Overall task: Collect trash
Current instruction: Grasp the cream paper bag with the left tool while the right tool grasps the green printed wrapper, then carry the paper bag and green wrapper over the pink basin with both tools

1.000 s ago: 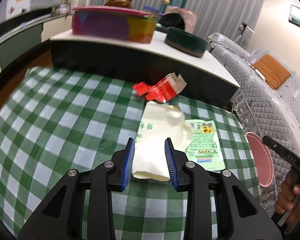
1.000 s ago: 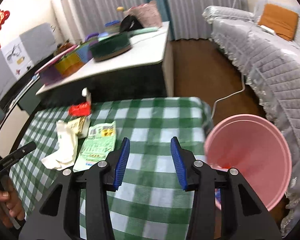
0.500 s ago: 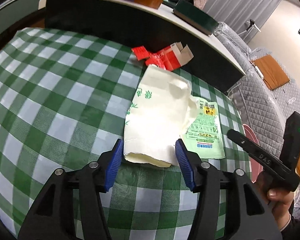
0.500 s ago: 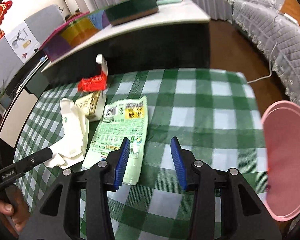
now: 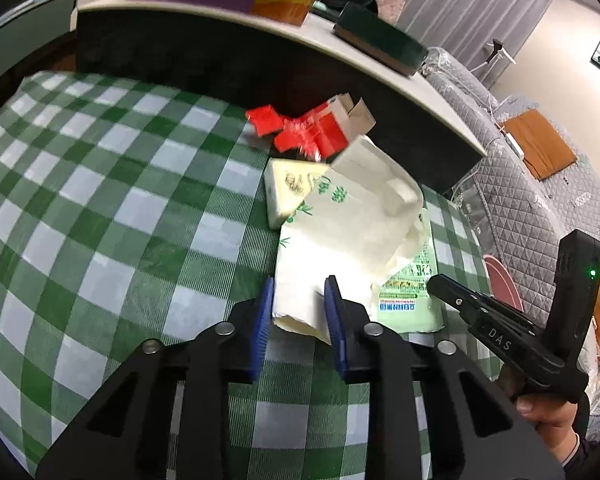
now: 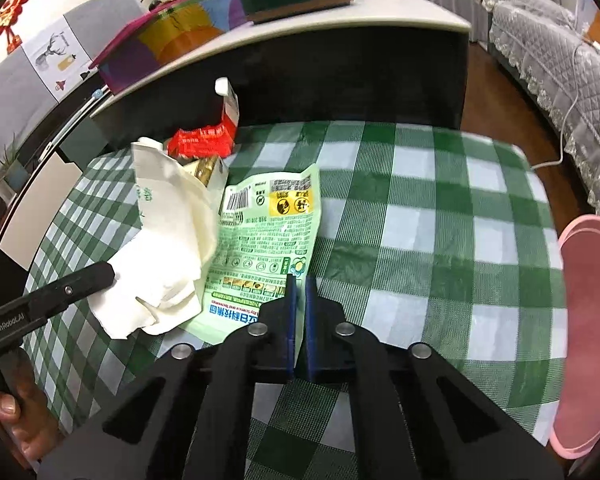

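Trash lies in a cluster on the green-checked bench (image 5: 100, 208): white paper bag (image 5: 340, 232), green wrapper (image 6: 260, 240) partly under it, red packaging (image 5: 304, 132) at the far edge. Left gripper (image 5: 298, 312) fingers are closing with the bag's near edge between them, blue pads touching the paper. Right gripper (image 6: 299, 308) fingers are closed, pinching the green wrapper's near right corner. Pink bin (image 6: 588, 312) sits off the bench's right side.
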### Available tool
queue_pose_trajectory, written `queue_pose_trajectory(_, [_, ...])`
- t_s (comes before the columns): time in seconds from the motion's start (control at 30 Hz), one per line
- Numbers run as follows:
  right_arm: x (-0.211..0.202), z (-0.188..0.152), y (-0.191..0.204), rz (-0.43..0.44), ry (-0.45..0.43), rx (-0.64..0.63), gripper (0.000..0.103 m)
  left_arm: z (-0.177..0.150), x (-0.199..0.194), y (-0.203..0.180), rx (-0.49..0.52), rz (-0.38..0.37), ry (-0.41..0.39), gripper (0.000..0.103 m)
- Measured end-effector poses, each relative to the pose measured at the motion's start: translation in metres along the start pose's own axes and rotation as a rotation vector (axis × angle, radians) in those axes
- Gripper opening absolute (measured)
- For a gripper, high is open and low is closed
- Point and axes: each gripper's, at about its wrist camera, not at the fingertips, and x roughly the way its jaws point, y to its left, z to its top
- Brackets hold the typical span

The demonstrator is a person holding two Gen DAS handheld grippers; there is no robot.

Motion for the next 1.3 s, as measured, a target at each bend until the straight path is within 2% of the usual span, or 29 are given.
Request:
queue_pose_trajectory(0.27, [-0.033, 0.005, -0.006, -0.012, -0.103, 0.020, 0.001, 0.007, -0.021, -0.018, 0.085, 0.018, -0.110, 0.013])
queue_pose_trajectory(0.57, [-0.069, 0.003, -0.013, -0.066, -0.181, 0.012, 0.001, 0.004, -0.039, -0.040, 0.189, 0.052, -0.192, 0.009])
queue_pose_trajectory(0.9, [-0.100, -0.008, -0.019, -0.116, -0.224, -0.015, 0.001, -0.005, -0.052, -0.054, 0.249, 0.082, -0.238, 0.009])
queue_pose_trajectory(1.3, [-0.126, -0.020, -0.038, -0.146, -0.249, -0.007, 0.001, -0.014, -0.056, -0.066, 0.279, 0.094, -0.252, 0.009])
